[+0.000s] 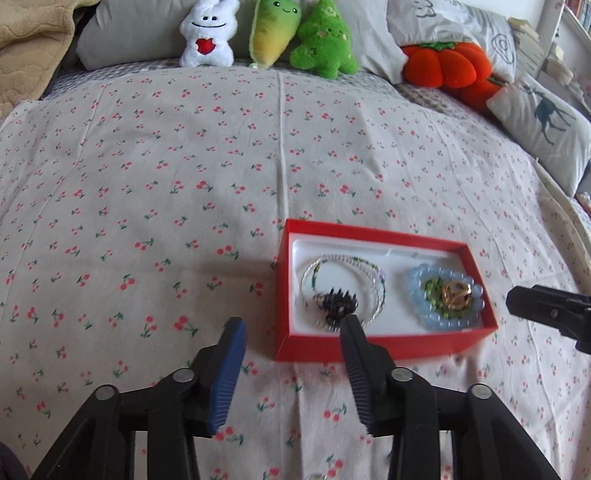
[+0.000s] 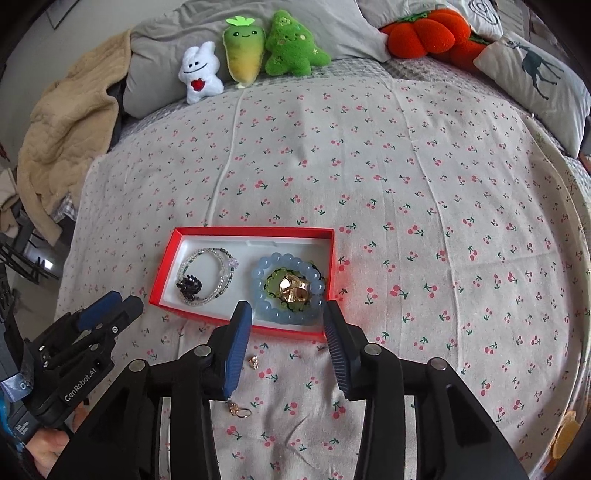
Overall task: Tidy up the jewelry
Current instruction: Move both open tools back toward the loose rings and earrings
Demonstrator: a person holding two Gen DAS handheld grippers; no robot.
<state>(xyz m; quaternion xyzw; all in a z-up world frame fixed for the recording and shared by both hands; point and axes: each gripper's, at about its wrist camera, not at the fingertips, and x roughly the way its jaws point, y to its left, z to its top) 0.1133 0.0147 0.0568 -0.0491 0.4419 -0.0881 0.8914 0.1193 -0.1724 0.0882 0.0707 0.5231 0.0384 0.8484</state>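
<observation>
Nearest the right wrist camera, two small gold earrings are seen lying loose on the cherry-print bedsheet: one gold hoop earring beside the lower edge of the blue left pad, and one small gold stud earring just short of the box. The right tongs are held wide apart with nothing between them, hovering over the near rim of the shallow red cardboard box. The left tongs are likewise spread apart and empty, their right fingertip overlapping the box's near left corner. Inside the white-lined box, a clear-and-green beaded bracelet with a dark spiky charm is laid in the left half, and a pale blue beaded bracelet in the right half, ringing a green beaded piece and a gold ring-like ornament. Farther back, against grey pillows, a white plush rabbit, a yellow-green plush radish, a green plush tree and an orange plush pumpkin are lined up.
</observation>
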